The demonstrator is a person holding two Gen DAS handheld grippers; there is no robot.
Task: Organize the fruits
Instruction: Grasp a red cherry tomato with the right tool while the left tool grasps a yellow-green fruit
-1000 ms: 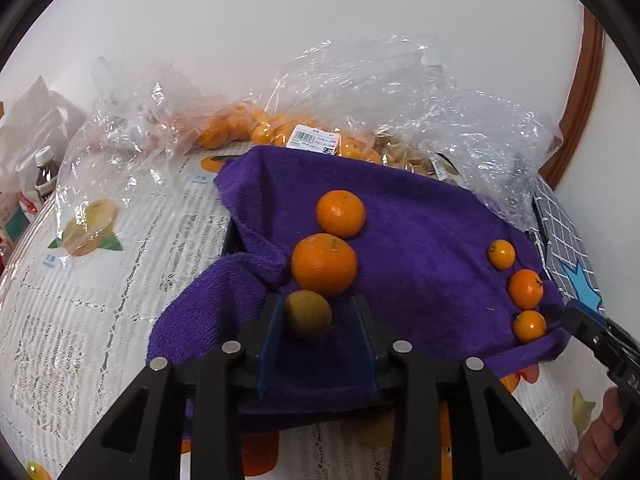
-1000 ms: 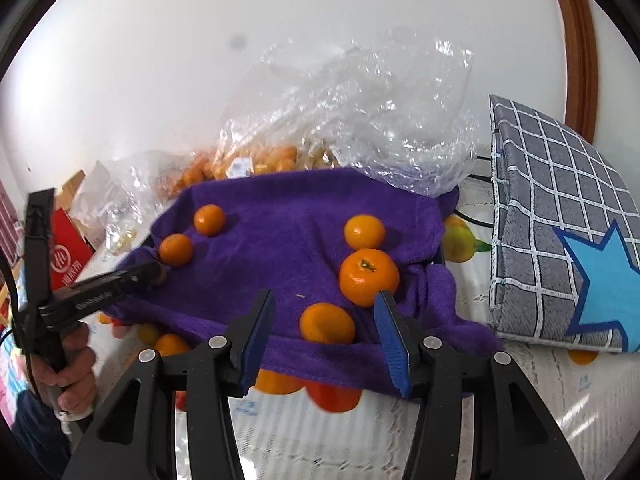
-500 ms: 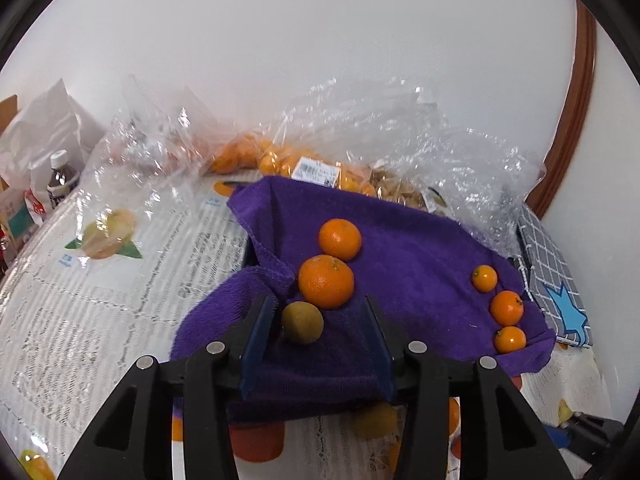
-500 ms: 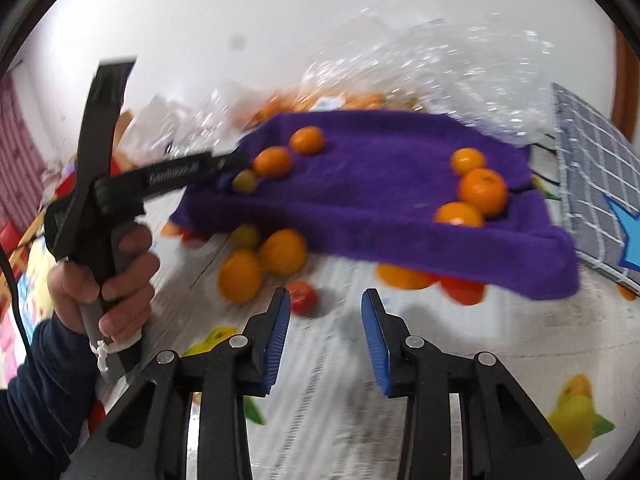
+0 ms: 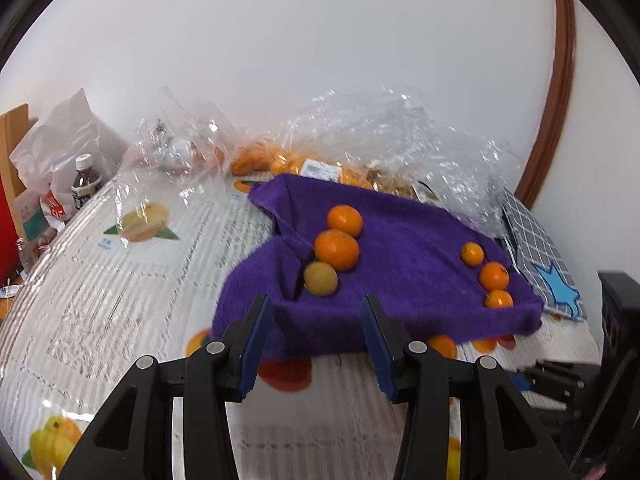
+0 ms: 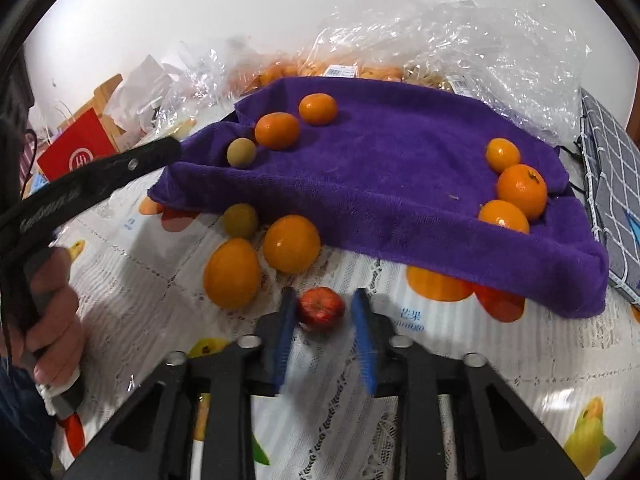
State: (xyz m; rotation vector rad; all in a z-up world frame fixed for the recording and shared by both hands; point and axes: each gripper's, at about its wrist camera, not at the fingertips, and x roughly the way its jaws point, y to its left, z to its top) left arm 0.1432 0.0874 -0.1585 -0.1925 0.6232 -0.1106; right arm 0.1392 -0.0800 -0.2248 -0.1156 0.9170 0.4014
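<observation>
A purple towel [image 5: 400, 280] [image 6: 400, 168] lies over a raised tray. On its left side sit two oranges [image 5: 337, 249] in a row with a yellow-green fruit [image 5: 321, 278]. Three small oranges [image 6: 522, 191] line its right side. My left gripper [image 5: 315, 304] is open just short of the yellow-green fruit, with nothing between its fingers. In front of the towel, two large oranges [image 6: 291, 243] and a second yellow-green fruit [image 6: 240, 220] lie loose on the tablecloth. My right gripper [image 6: 324, 298] points down at the table, shut on a small red fruit [image 6: 321, 309].
Clear plastic bags [image 5: 360, 148] holding more oranges stand behind the towel. A grey checked pouch [image 6: 612, 168] with a blue star lies at the right. A bottle [image 5: 84, 184], paper bags and a red bag [image 6: 76, 148] crowd the far left. A person's hand [image 6: 52, 312] holds the left gripper.
The left gripper let go of the yellow-green fruit on the towel and drew back. The right gripper swung off the towel down to the tablecloth and closed on the small red fruit.
</observation>
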